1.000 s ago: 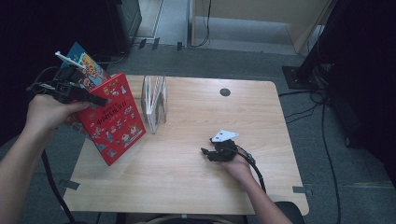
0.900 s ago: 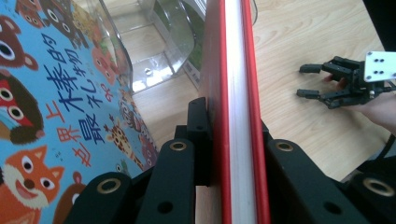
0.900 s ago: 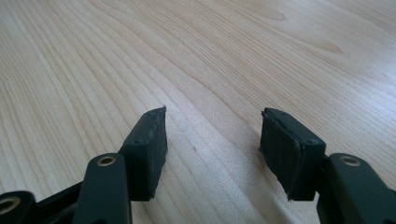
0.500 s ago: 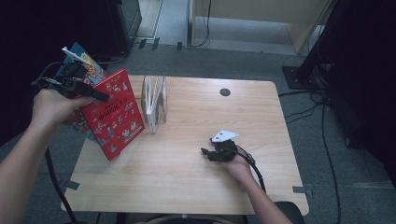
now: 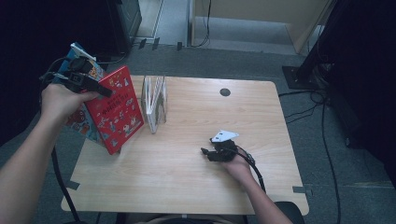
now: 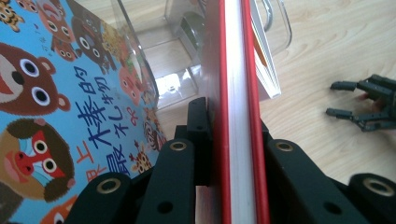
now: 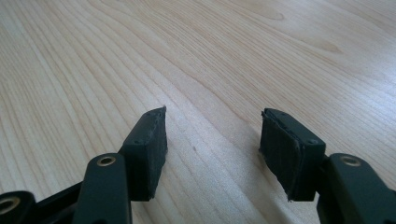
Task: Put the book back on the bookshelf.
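While the red book (image 5: 114,109) is clamped by its edge in the left gripper (image 5: 100,87) above the desk's (image 5: 196,182) left edge, it should be kept upright and lined up with the clear rack (image 5: 155,103), the empty right gripper (image 5: 205,153) left resting open.

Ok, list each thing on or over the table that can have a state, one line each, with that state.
Red book: held tilted over the table's left edge, clamped on its edge.
Left hand-held gripper: shut on the red book.
Right hand-held gripper: open, nothing between its jaws, low over the table.
Clear book stand: upright, one thin book in it.
Blue book: behind the red one, cover showing.
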Tool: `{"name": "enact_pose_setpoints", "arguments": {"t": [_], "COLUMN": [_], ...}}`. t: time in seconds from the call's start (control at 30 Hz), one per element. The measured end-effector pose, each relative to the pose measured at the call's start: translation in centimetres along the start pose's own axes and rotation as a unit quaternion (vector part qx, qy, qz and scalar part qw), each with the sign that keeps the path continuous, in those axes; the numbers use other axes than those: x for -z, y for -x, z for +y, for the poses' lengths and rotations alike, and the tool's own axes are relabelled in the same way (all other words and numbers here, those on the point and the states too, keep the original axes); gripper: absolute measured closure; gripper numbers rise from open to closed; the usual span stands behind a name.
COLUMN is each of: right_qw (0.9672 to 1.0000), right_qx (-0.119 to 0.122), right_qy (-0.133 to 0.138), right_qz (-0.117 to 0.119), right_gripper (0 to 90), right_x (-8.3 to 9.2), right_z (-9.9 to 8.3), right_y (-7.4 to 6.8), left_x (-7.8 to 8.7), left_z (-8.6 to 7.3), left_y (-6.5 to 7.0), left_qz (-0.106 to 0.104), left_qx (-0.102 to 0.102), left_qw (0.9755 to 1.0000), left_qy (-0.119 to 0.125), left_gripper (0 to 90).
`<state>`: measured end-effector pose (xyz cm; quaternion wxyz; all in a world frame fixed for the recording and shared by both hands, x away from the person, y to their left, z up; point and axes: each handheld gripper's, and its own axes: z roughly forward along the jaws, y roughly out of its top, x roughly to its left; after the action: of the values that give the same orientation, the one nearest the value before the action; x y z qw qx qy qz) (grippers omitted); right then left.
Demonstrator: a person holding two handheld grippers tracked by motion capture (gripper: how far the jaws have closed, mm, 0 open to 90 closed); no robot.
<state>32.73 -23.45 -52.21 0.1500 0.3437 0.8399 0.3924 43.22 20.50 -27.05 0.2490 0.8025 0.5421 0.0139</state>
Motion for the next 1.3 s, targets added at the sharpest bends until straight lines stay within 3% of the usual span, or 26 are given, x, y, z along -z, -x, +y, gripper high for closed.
{"name": "enact_pose_setpoints", "arguments": {"t": [0.33,0.53,0.8,1.0,1.2,1.3], "right_qw": [1.0000,1.0000,1.0000,1.0000,1.0000,1.0000], "right_qx": [0.000,-0.001,-0.002,-0.003,-0.003,-0.005], "right_qy": [0.001,0.000,-0.001,-0.001,0.000,0.000], "right_qz": [-0.003,-0.002,-0.001,-0.002,-0.002,-0.003], "right_gripper": [41.2,41.3,41.3,41.2,41.2,41.3], "right_x": [-0.1,-0.1,-0.1,-0.1,-0.1,-0.2], "right_z": [0.1,0.1,0.1,0.1,0.1,0.2], "right_y": [-0.1,-0.1,-0.1,-0.1,0.0,-0.1], "left_x": [-0.8,-1.7,-1.8,-1.8,-1.8,-1.8], "left_z": [1.0,1.4,1.6,1.9,2.3,2.3], "left_y": [-0.5,-0.4,-0.8,-1.1,-1.1,-1.3], "left_qz": [0.009,0.018,0.017,0.010,0.002,0.002], "left_qx": [0.003,-0.003,0.005,0.009,-0.001,0.002], "left_qw": [0.9999,0.9998,0.9998,0.9999,0.9987,0.9984], "left_qy": [0.014,0.010,0.013,-0.008,-0.051,-0.057], "left_gripper": [79.8,79.6,79.6,79.0,77.9,77.8]}}
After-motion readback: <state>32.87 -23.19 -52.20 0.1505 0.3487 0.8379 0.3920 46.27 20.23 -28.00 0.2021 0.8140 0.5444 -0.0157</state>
